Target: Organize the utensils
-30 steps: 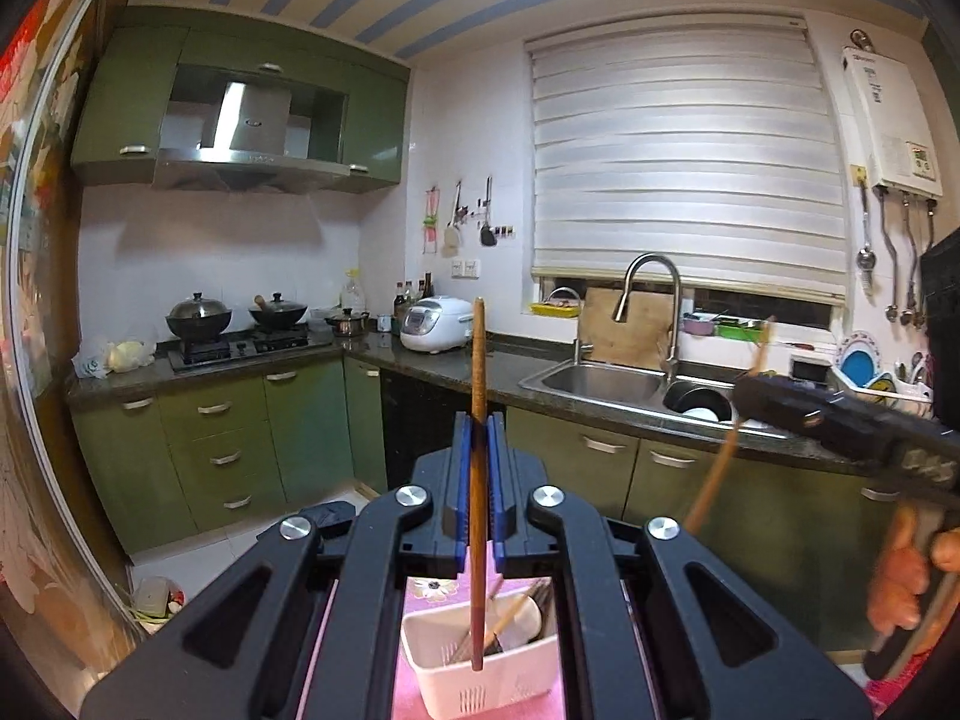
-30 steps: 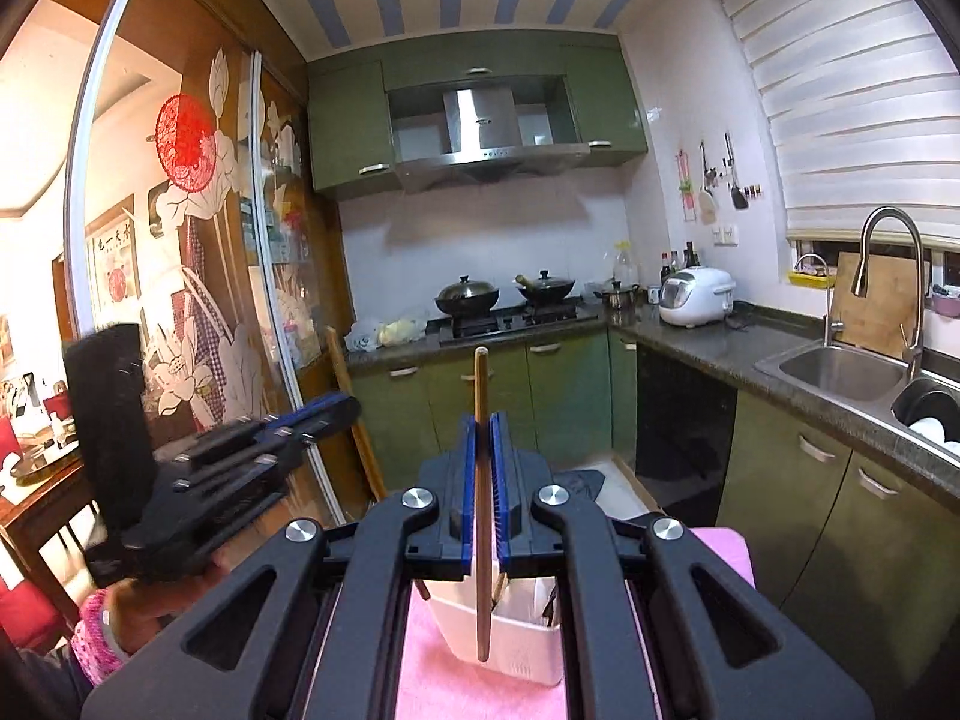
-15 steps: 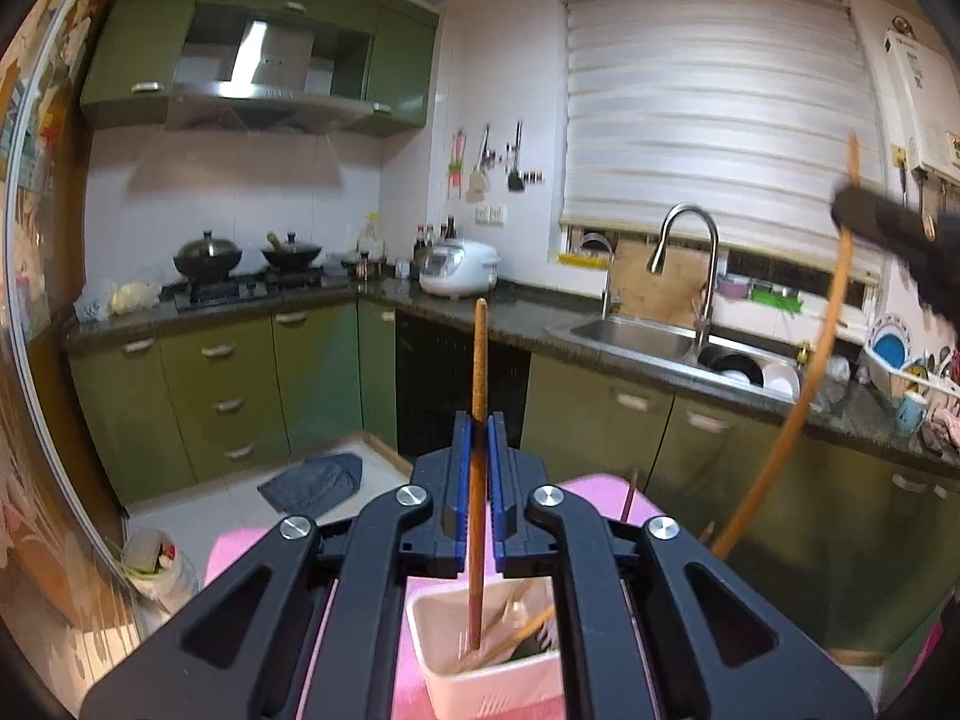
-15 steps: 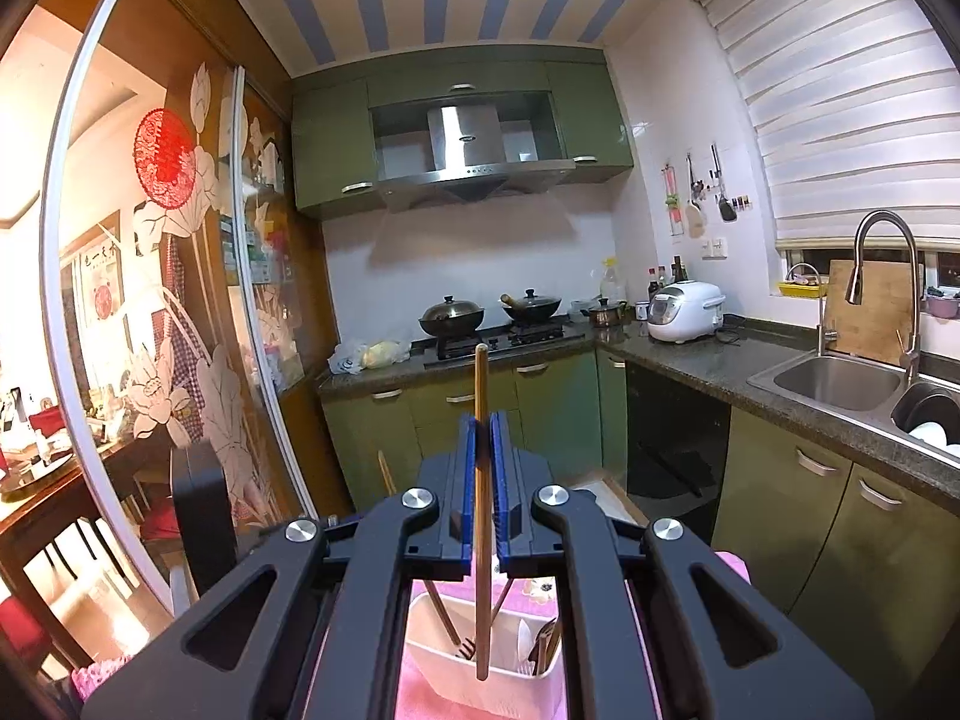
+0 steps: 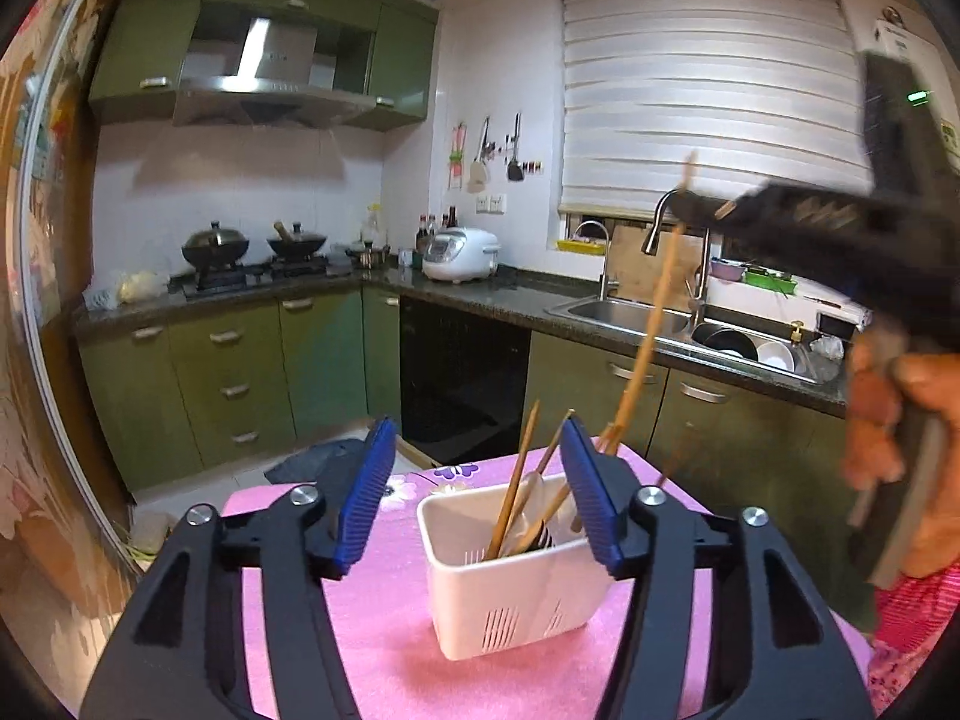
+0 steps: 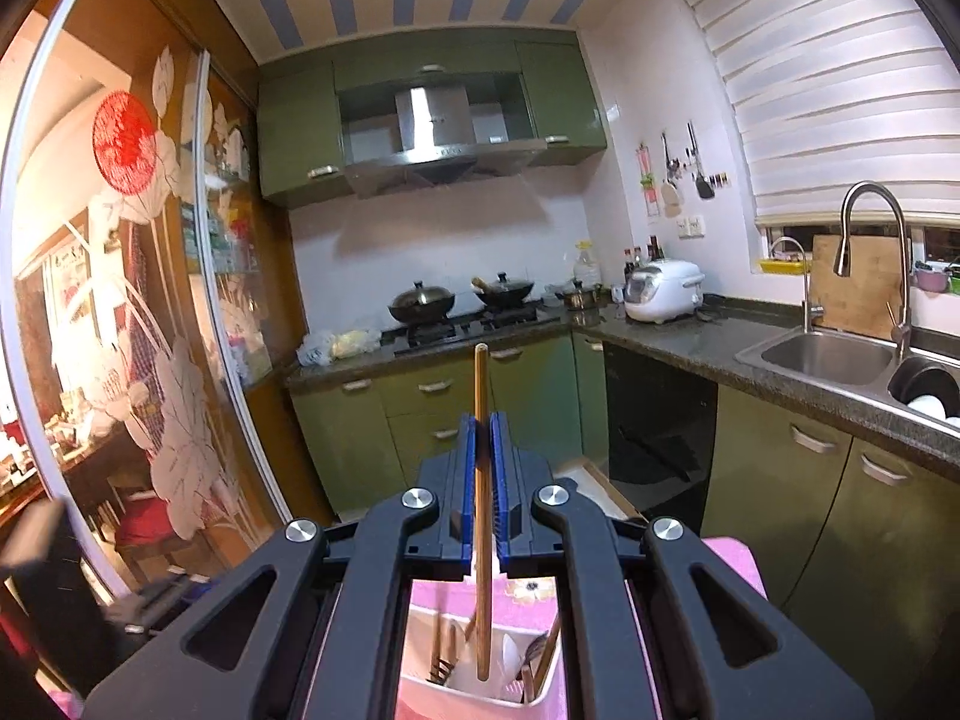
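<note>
A white utensil caddy (image 5: 510, 570) is seen standing on the pink cloth (image 5: 384, 600) at the near edge of the scene, with several wooden chopsticks (image 5: 516, 480) and a white spoon leaning inside it. The left gripper (image 5: 477, 495) is held just above and in front of the caddy; its jaws have just been opening and stand moderately wide, with nothing pressed between the blue pads. One more chopstick (image 6: 480, 534) is clamped upright between the narrowly closed jaws of the right gripper (image 6: 483, 498), its lower tip hanging over the caddy's open top.

A miss is judged possible: if that chopstick is let go while tilted or off the opening, it could strike the rim and fall onto the cloth or floor. The light caddy could also be tipped if its wall is nudged by either gripper. The sticks already leaning inside might block the newcomer.

No brand, label or writing can be read; print on the water heater at far right is too small.
</note>
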Motion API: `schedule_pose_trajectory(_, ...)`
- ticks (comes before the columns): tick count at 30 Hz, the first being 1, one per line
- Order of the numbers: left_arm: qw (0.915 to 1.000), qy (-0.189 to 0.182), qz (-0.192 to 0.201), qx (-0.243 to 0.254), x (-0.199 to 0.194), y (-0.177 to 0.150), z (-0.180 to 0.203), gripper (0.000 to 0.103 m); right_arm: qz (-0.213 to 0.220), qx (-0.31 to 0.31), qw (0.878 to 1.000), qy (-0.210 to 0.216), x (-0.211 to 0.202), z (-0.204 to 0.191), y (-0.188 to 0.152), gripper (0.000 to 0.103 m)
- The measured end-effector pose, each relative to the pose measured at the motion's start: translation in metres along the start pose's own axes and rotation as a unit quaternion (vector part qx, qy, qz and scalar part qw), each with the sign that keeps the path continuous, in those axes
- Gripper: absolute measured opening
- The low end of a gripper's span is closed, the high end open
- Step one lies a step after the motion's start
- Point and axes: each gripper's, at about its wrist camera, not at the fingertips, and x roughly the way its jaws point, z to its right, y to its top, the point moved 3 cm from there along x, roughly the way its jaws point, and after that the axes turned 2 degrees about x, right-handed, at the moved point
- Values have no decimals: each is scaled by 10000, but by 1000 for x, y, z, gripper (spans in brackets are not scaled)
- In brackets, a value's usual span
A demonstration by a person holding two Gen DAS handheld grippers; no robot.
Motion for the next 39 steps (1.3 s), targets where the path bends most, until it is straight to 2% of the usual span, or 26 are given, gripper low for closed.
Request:
schedule_pose_trajectory(6,9998,136,44,125,-24,-9,11,83,-285,-256,9990,-251,26,-7,-48,6)
schedule_pose_trajectory(10,9999,121,-62,28,-29,-13,12,92,-437,-450,9972,-416,44,-12,-79,6)
schedule_pose_trajectory(17,9996,249,-110,32,-43,-20,12,96,-524,-595,9953,-555,56,-16,-114,8)
schedule_pose_trajectory(19,9996,262,-125,32,-46,-19,14,96,-464,-613,9954,-574,55,-18,-120,30)
schedule_pose_trajectory(20,9995,271,-126,29,-47,-19,14,96,-429,-609,9956,-578,52,-17,-120,53)
schedule_pose_trajectory(21,9995,284,-127,25,-49,-20,14,96,-348,-592,9961,-553,48,-19,-121,61)
schedule_pose_trajectory(25,9994,319,-142,12,-57,-19,14,96,-167,-624,9966,-518,21,-25,-113,69)
schedule_pose_trajectory(29,9992,373,-157,-65,-67,-19,14,96,163,-604,9974,-348,-33,-32,-111,95)
schedule_pose_trajectory(30,9991,372,-159,-92,-71,-20,15,96,248,-612,9972,-337,-49,-33,-112,98)
schedule_pose_trajectory(33,9989,398,-207,-118,-80,-24,19,96,395,-604,9968,-354,-93,-33,-121,98)
schedule_pose_trajectory(39,9992,308,-202,-148,-106,-36,39,96,578,-517,9958,-480,-184,-32,-163,98)
